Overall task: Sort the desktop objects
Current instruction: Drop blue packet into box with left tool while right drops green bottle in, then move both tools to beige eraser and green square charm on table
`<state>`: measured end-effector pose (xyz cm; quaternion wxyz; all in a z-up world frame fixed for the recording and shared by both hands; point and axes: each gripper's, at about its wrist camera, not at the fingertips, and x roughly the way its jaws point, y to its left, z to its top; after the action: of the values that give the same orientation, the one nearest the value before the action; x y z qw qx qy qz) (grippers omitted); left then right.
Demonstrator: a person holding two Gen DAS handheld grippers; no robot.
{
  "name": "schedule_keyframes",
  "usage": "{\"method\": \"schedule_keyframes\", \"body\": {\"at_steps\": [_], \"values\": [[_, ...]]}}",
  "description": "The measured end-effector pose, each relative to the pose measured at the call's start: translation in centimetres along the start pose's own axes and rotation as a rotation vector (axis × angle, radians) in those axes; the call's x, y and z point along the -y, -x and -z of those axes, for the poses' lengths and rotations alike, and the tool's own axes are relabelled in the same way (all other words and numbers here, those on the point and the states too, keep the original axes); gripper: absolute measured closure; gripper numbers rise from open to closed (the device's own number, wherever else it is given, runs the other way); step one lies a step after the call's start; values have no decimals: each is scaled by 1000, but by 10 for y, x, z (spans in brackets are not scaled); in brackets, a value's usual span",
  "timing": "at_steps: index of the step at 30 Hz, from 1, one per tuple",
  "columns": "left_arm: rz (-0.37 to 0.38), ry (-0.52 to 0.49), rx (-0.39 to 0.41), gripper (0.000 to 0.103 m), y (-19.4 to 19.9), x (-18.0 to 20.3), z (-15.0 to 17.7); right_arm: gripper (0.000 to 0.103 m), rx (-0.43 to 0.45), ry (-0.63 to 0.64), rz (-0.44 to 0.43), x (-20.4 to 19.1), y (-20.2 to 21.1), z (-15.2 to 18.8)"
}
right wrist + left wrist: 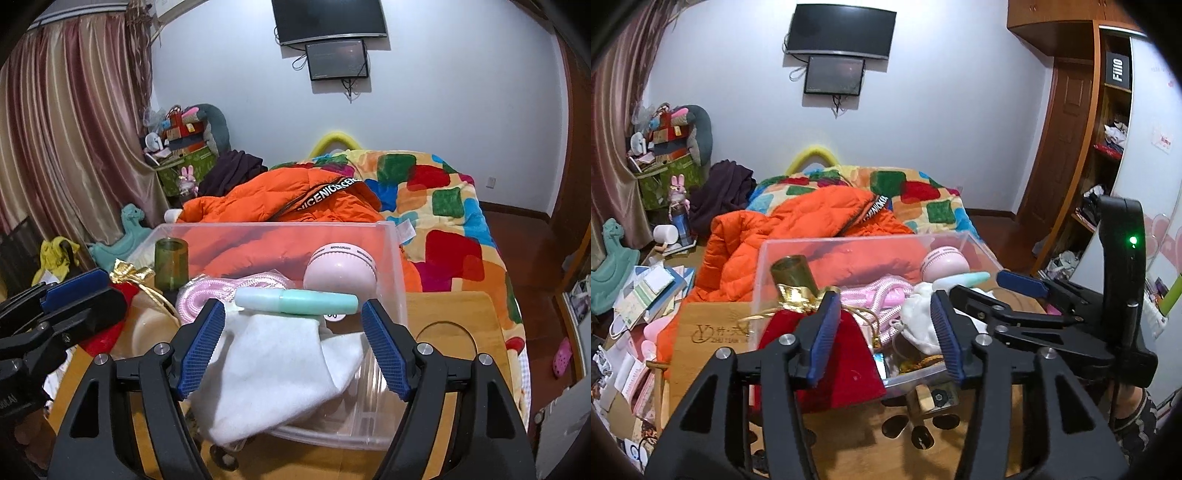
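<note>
A clear plastic bin stands on a small wooden table. In it lie a pink round device, pink rope, a mint tube, a white cloth and a green-gold cup. A red pouch with gold ribbon hangs over the bin's near wall. My left gripper is open, above the pouch and cloth. My right gripper is open over the white cloth, empty.
Behind the table is a bed with an orange jacket and a patchwork blanket. Books and papers litter the floor at left. A wooden shelf stands at right. A small gold object lies before the bin.
</note>
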<state>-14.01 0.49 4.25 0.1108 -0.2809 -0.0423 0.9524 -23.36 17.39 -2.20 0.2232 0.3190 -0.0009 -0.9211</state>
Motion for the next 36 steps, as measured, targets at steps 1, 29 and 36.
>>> {"method": "schedule_keyframes", "body": {"at_steps": [1,29,36], "values": [[-2,3,4,52,2,0,-1,30,4,-5,0,0,3,1],[-62,111,-24,37,38,-41,45,21,-29,34,0,-36,35,64],[-55,121,-60,35,34,-42,60,21,-102,28,-28,-40,16,79]]}}
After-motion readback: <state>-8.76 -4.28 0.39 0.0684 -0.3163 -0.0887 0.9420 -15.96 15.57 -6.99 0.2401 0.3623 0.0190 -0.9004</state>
